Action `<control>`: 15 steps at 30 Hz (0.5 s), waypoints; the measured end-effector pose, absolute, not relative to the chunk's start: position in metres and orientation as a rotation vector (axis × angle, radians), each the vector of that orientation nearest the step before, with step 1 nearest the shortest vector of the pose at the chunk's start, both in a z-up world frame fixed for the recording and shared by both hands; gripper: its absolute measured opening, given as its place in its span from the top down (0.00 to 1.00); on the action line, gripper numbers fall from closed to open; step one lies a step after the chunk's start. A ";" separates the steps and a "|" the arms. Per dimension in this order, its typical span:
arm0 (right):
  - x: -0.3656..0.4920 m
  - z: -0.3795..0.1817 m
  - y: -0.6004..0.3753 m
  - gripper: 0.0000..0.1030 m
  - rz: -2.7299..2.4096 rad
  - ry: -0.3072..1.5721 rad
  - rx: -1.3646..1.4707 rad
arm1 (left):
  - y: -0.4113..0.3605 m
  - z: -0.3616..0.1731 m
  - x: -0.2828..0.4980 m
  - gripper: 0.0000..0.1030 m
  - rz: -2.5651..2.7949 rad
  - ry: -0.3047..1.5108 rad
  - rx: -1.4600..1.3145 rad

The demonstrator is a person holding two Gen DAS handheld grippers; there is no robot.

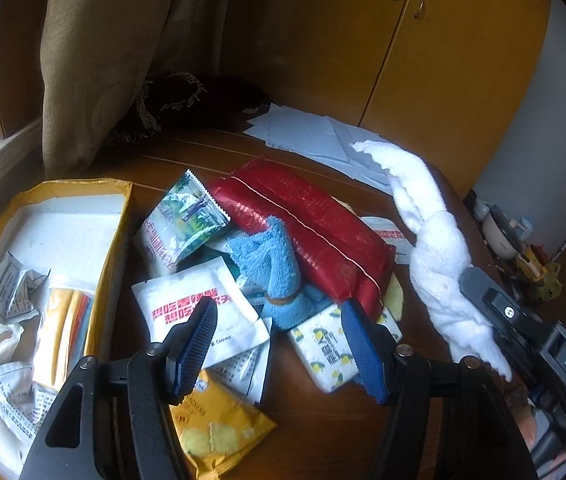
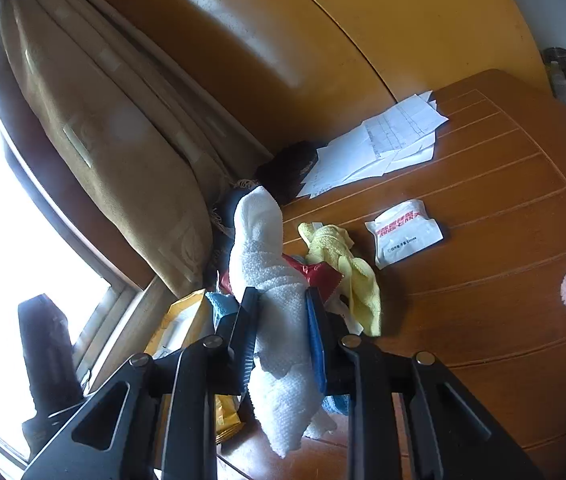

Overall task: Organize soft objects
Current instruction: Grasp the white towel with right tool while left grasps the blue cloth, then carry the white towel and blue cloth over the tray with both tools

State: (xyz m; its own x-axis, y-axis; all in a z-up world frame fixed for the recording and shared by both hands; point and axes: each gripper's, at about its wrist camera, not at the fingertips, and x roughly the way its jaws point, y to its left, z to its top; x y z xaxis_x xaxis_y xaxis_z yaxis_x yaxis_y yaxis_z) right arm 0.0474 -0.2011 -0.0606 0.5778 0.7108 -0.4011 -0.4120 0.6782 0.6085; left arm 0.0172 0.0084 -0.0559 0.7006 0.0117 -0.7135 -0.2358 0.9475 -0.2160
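White towel (image 2: 271,280) clamped between fingers of right gripper (image 2: 281,300) — lifted clear of table (image 2: 503,240), draped toward 12 o'clock. Left gripper (image 1: 279,344) held wide, nothing gripped; blue cloth (image 1: 271,264) at its 12 o'clock, yellow box (image 1: 115,216) at 10 o'clock.

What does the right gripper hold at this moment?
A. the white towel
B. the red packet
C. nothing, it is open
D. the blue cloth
A: in the right wrist view the right gripper is shut on the white towel, and the left wrist view shows the same towel lifted above the table, while the blue cloth and the red packet lie in the pile.
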 end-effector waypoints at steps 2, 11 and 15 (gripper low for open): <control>0.047 -0.060 -0.201 0.78 0.685 0.672 0.486 | 0.007 -0.061 0.032 0.44 0.163 0.779 -0.300; 0.047 -0.064 -0.206 0.78 0.706 0.682 0.514 | 0.010 -0.067 0.038 0.83 0.206 0.787 -0.323; 0.047 -0.064 -0.208 0.78 0.716 0.674 0.523 | 0.026 -0.041 0.003 0.83 0.195 0.670 -0.398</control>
State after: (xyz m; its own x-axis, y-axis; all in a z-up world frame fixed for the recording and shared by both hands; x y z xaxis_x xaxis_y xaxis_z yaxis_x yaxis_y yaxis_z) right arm 0.0467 -0.2079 -0.0640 0.5645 0.7354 -0.3748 -0.4177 0.6462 0.6387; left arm 0.0032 0.0256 -0.0408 0.7691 0.0484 -0.6373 -0.3013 0.9068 -0.2948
